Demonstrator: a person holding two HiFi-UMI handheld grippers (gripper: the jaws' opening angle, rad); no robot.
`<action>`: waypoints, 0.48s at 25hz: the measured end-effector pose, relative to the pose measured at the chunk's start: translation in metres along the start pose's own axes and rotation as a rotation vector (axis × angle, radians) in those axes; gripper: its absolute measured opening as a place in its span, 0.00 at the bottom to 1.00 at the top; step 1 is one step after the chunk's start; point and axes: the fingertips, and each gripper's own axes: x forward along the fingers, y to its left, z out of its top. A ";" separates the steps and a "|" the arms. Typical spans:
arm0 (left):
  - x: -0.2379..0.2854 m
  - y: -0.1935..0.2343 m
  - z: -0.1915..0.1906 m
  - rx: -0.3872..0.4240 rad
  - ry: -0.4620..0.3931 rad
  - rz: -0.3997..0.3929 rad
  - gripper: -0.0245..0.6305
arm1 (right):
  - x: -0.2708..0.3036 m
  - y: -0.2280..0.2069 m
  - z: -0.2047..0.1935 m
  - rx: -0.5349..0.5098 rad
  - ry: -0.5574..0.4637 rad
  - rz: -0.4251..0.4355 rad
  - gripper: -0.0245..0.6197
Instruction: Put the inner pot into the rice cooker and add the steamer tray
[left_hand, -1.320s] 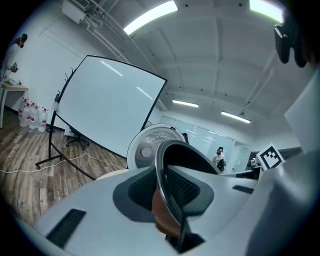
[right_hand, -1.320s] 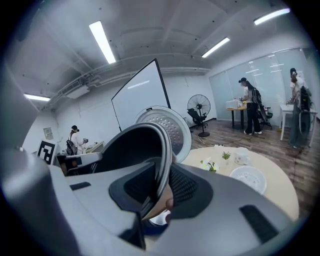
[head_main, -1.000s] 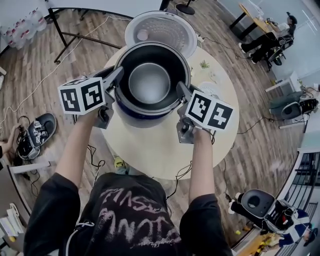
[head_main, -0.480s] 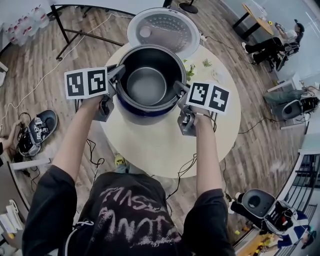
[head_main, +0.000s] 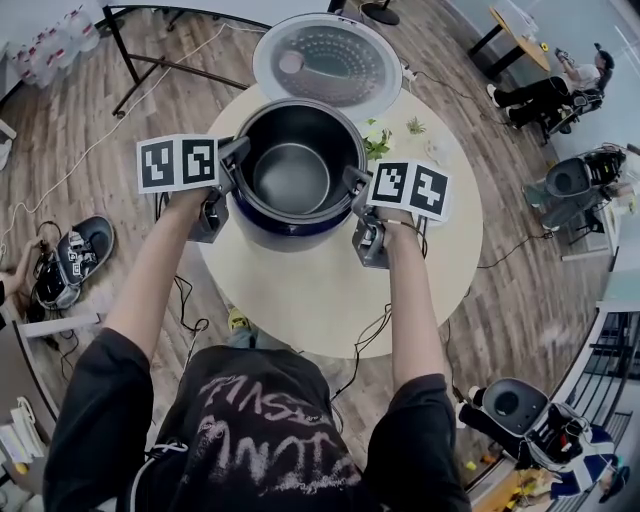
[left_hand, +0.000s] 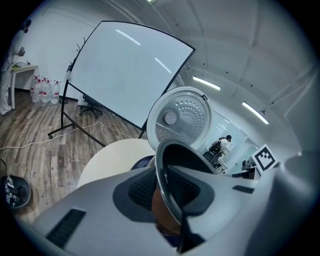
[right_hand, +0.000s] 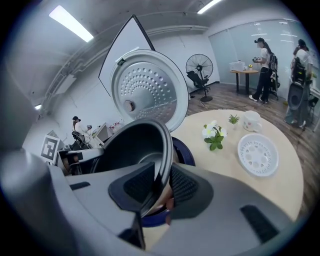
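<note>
The dark inner pot (head_main: 297, 165) hangs low in the mouth of the dark blue rice cooker (head_main: 290, 225) on the round table. My left gripper (head_main: 236, 168) is shut on the pot's left rim (left_hand: 162, 175), and my right gripper (head_main: 355, 190) is shut on its right rim (right_hand: 162, 170). The cooker's lid (head_main: 327, 62) stands open behind the pot. The white steamer tray (right_hand: 257, 155) lies flat on the table at the right, by a small flower sprig (right_hand: 214, 136) and a cup (right_hand: 251, 120).
The round cream table (head_main: 300, 300) has bare top in front of the cooker. A whiteboard stand (left_hand: 125, 75) is behind. Robots and gear sit on the wooden floor (head_main: 60, 265); people (right_hand: 262, 60) stand at far desks.
Both grippers have come down with the inner pot, which has sunk from above the cooker into its opening.
</note>
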 end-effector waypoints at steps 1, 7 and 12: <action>0.001 0.002 -0.002 -0.004 0.005 0.002 0.16 | 0.002 -0.001 -0.002 0.001 0.005 0.000 0.19; 0.007 0.011 -0.016 -0.001 0.042 0.022 0.16 | 0.015 -0.007 -0.016 0.022 0.038 0.004 0.19; 0.017 0.022 -0.023 -0.004 0.075 0.030 0.16 | 0.028 -0.013 -0.020 0.030 0.062 0.002 0.19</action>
